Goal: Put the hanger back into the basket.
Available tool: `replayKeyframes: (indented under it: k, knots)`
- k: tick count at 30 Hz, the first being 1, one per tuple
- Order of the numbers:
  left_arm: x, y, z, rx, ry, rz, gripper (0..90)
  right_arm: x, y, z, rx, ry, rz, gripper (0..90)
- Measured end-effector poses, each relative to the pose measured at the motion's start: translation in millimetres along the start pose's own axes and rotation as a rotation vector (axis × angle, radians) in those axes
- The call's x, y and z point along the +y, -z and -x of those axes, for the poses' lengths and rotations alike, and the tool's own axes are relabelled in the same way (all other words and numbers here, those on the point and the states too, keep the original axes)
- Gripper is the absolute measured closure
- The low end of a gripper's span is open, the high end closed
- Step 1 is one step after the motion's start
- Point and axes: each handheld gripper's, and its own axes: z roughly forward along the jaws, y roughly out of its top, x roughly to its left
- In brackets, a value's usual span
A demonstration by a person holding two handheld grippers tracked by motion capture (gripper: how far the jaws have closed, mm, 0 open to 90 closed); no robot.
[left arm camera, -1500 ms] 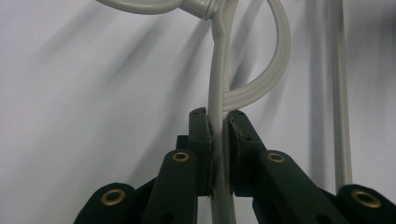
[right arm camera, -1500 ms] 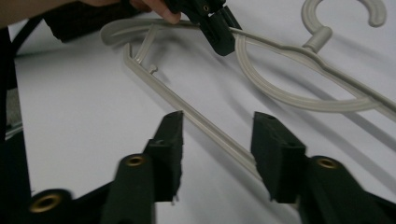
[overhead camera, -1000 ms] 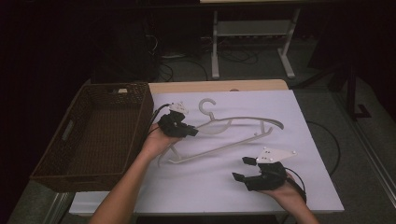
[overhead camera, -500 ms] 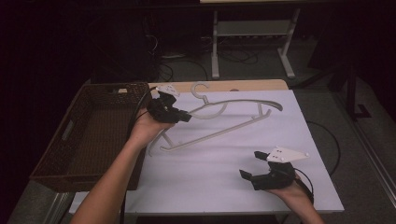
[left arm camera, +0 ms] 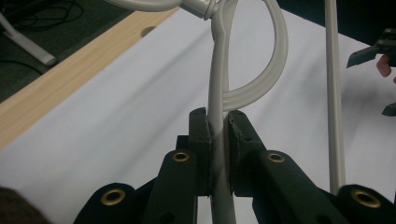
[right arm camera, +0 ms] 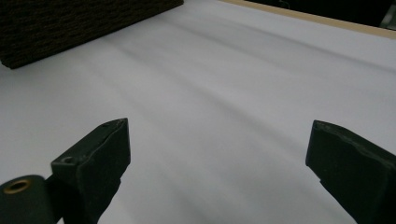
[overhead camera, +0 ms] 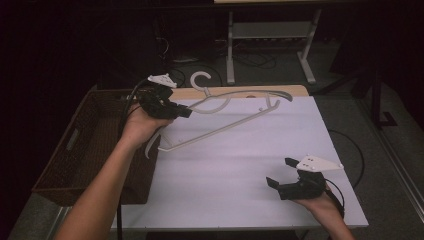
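Observation:
A white plastic hanger (overhead camera: 235, 107) hangs tilted above the white-covered table (overhead camera: 240, 170), its hook (overhead camera: 202, 80) toward the back. My left gripper (overhead camera: 172, 109) is shut on one arm of the hanger near the hook. The left gripper view shows both pads of that gripper (left arm camera: 218, 128) pressing the pale hanger arm (left arm camera: 219, 70), with the crossbar (left arm camera: 334, 93) running beside it. Near the table's front right my right gripper (overhead camera: 281, 172) sits low over the cloth. Its jaws have just been opening and stand wide, with nothing between them in the right gripper view (right arm camera: 219, 154).
A dark woven basket (overhead camera: 85, 145) stands against the table's left side, and its wall (right arm camera: 70, 23) is ahead of the right gripper. The wooden table edge (overhead camera: 295, 91) runs along the back. A metal stand (overhead camera: 270, 35) and cables lie on the floor behind.
The left hand has lifted the hanger off the table, up and toward the back left. The right gripper's jaws have spread wider and the hand has drifted slightly right.

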Motion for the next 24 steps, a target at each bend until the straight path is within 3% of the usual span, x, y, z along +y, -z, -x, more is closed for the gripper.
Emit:
replayKeyframes:
  k: [16, 24]
  knots:
    - [-16.7, 53.0, -30.9, 0.083, 0.050, 0.028, 81.7, -1.6, -0.4, 4.7, -0.018, -0.011, 0.003, 4.9]
    - [-34.7, 80.8, -45.0, 0.139, 0.082, 0.037, 81.7, -2.0, -0.6, 5.5, -0.018, -0.006, 0.001, 5.2]
